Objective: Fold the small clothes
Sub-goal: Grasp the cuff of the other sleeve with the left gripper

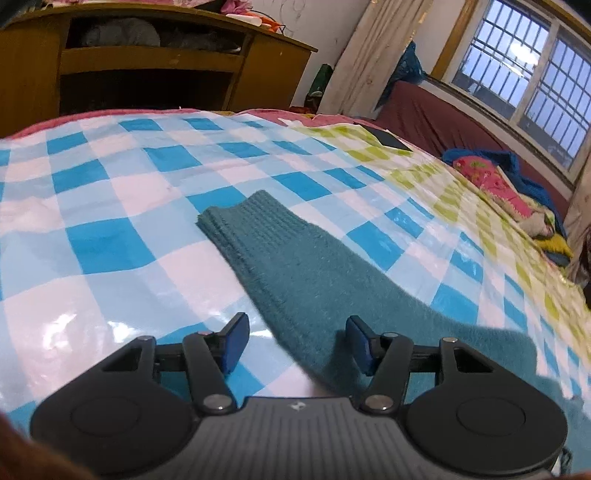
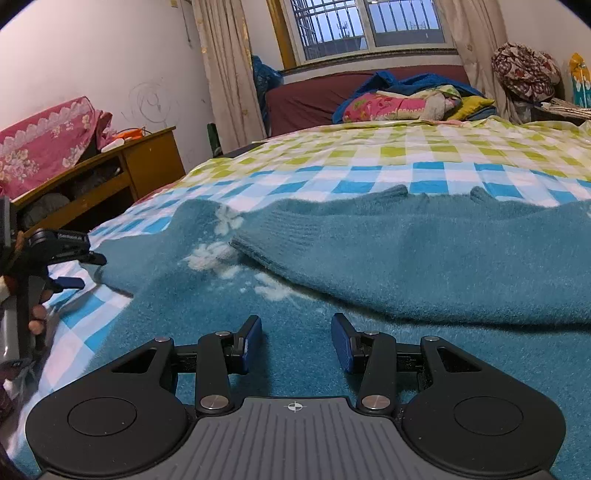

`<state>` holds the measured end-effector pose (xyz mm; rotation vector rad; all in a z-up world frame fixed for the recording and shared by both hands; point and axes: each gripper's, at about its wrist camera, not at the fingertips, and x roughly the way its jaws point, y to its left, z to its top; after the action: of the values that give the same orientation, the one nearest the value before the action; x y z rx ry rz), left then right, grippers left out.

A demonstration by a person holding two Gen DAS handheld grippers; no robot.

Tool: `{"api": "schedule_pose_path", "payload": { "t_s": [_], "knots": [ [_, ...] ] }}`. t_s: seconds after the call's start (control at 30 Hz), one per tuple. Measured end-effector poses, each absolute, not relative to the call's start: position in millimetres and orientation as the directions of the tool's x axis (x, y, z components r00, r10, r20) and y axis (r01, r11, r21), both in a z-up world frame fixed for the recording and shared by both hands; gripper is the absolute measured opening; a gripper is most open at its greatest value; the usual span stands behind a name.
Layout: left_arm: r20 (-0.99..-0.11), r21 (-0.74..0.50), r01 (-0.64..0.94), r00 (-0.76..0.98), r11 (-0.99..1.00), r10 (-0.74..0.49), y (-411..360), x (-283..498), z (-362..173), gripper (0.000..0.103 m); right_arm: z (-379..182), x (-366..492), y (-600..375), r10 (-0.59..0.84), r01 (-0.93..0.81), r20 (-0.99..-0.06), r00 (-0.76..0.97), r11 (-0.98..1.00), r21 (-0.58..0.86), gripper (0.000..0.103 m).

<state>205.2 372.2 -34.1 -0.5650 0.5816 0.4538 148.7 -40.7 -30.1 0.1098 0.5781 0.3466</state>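
Where the desk point(image 1: 155, 62) stands open, grey bundles point(image 1: 122, 35) inside

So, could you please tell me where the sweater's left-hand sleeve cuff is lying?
In the left wrist view, the ribbed cuff lies flat on the blue-checked sheet, centre frame, ahead of the left tongs.

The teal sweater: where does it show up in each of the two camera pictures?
Left wrist view: one sleeve of the teal sweater runs from the picture's middle down to the lower right, passing between the left gripper's open fingers.
Right wrist view: the sweater fills the middle and bottom, under the right gripper.
Shared landmark: the barred window.
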Motion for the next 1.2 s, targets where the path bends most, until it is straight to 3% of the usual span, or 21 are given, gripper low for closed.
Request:
{"api": "schedule_pose_path", "payload": {
  "t_s": [0.3, 0.4, 0.63, 0.87, 1.1, 1.2],
  "knots": [
    [-0.617, -0.451, -0.566, 0.757, 0.69, 0.218, 384, 224, -38, 0.024, -32, 148, -40, 0.357, -0.288, -0.513, 0.781, 0.934, 0.211, 0.042],
    [-0.601, -0.478, -0.555, 0.772, 0.681, 0.208, 384, 225, -39, 0.019, -33, 149, -41, 0.363, -0.288, -0.51, 0.78, 0.932, 0.222, 0.042],
    [-0.517, -0.497, -0.434, 0.844, 0.751, 0.145, 360, 224, -10, 0.017, -34, 149, -44, 0.375, -0.287, -0.502, 0.779, 0.926, 0.247, 0.042],
    [-0.442, -0.508, -0.195, 0.895, 0.839, -0.06, 290, 230, 30, 0.017, -33, 148, -47, 0.382, -0.284, -0.499, 0.778, 0.922, 0.263, 0.042],
    [-0.437, -0.437, 0.084, 0.85, 0.895, -0.293, 181, 223, 42, 0.017, -23, 135, -70, 0.38, -0.244, -0.493, 0.783, 0.916, 0.319, 0.04],
    [-0.474, -0.342, 0.193, 0.81, 0.92, -0.346, 135, 212, 33, 0.017, -19, 130, -89, 0.374, -0.219, -0.494, 0.785, 0.913, 0.345, 0.04]
  ]
}}
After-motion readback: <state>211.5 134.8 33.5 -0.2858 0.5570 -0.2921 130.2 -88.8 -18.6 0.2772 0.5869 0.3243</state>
